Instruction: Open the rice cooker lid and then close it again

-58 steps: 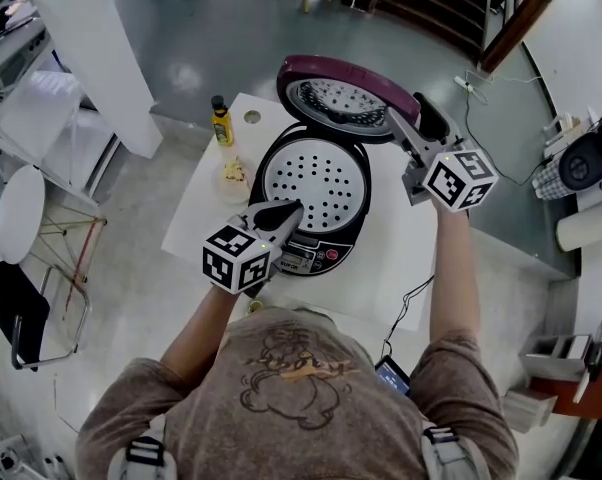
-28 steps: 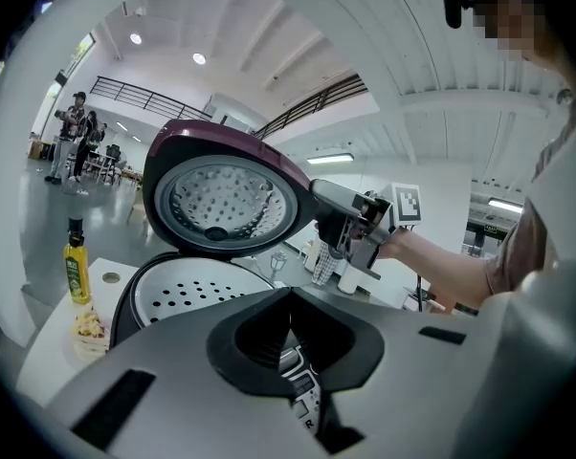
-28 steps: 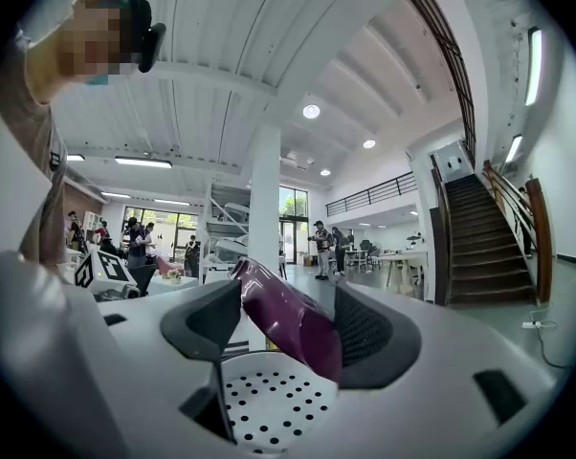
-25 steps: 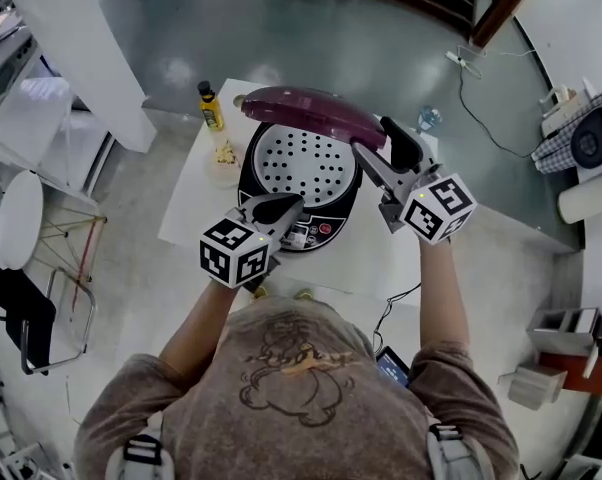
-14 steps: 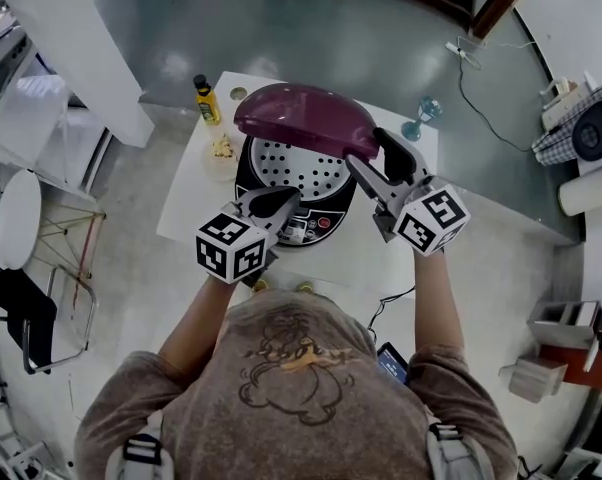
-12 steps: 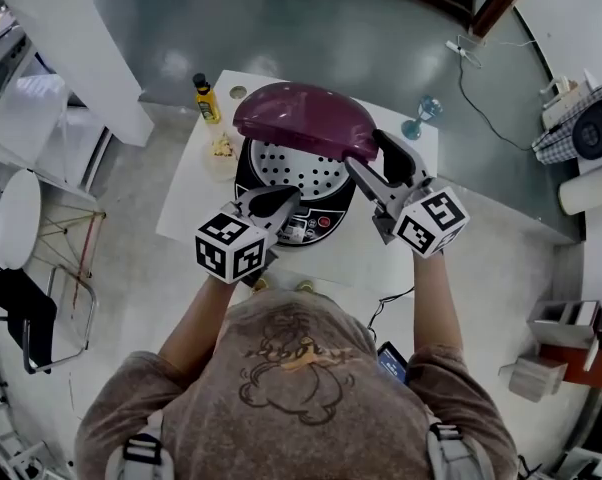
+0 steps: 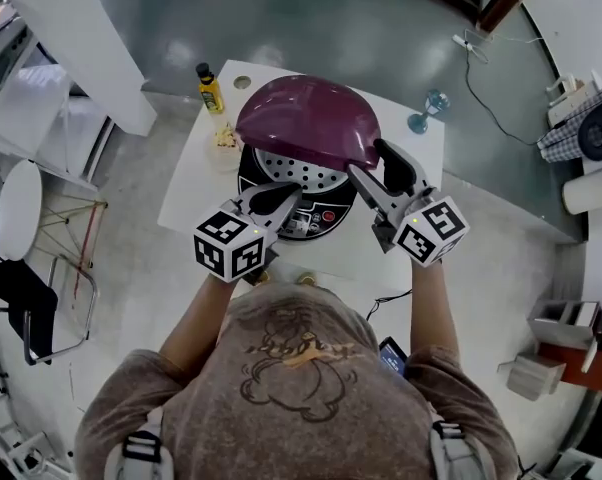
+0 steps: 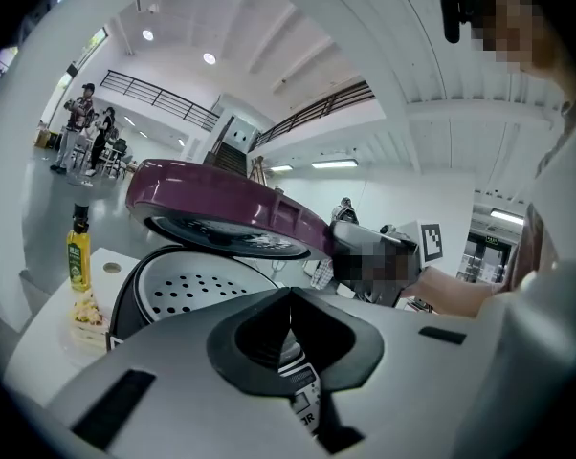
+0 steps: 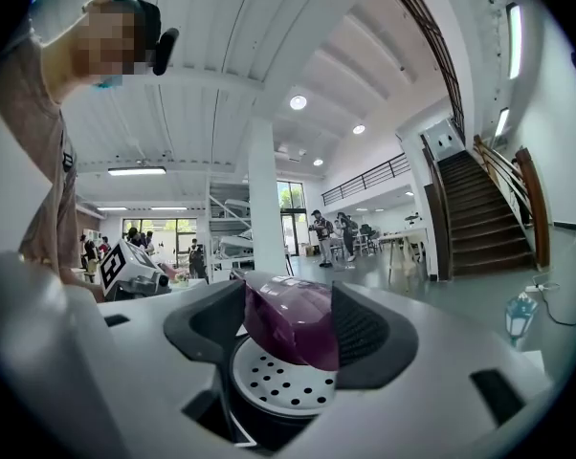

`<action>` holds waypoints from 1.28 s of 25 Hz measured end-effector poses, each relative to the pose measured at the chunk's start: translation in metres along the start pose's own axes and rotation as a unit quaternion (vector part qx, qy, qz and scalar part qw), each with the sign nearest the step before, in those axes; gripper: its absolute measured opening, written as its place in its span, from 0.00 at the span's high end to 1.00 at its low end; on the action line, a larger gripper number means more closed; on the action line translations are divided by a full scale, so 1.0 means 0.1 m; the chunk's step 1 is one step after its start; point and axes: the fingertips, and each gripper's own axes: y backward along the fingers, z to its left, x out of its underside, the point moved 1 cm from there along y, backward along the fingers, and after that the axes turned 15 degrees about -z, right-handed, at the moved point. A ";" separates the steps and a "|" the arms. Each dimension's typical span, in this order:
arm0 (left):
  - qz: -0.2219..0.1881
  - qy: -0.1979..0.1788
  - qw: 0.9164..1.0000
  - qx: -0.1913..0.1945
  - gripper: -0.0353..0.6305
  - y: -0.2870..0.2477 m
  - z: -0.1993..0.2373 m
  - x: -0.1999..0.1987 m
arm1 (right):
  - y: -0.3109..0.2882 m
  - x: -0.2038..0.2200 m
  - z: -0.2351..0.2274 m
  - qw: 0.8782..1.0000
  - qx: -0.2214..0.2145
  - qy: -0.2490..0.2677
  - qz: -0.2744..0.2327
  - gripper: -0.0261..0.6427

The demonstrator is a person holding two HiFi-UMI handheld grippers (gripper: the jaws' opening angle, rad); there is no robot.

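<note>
The right gripper [image 7: 375,164], jaws just closing in, pinches the right edge of the purple lid [image 7: 306,123], which hangs half open at frame centre, the cooker [image 7: 311,218] straight below. The left gripper [image 7: 284,195], jaws together and empty, hovers at the cooker's front.

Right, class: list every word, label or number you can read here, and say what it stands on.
No text is legible.
Rice cooker control panel: print too small to read.
Yellow bottle label: blurred.
Marker cubes: square patterns, no words.
T-shirt: a drawing, no readable lettering.
</note>
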 end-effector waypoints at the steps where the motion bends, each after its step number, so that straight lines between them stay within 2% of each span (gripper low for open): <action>1: -0.001 0.000 1.000 -0.001 0.91 0.01 0.01 0.00 | 0.01 0.03 0.01 1.000 0.000 0.000 0.004 0.56; 8: 0.005 0.001 1.000 -0.009 0.91 0.06 0.04 0.04 | 0.11 0.21 0.08 1.000 0.003 0.010 0.022 0.58; 13: 0.004 -0.001 1.000 -0.007 0.91 0.05 0.04 0.01 | 0.12 0.24 0.07 1.000 0.004 -0.005 0.012 0.58; 21: 0.000 -0.013 1.000 -0.004 0.91 0.01 0.04 -0.13 | 0.15 0.30 0.08 1.000 -0.004 0.002 0.008 0.58; 32: 0.002 -0.022 0.999 0.030 0.91 -0.08 -0.08 -0.32 | 0.19 0.34 0.09 1.000 -0.007 0.001 0.014 0.58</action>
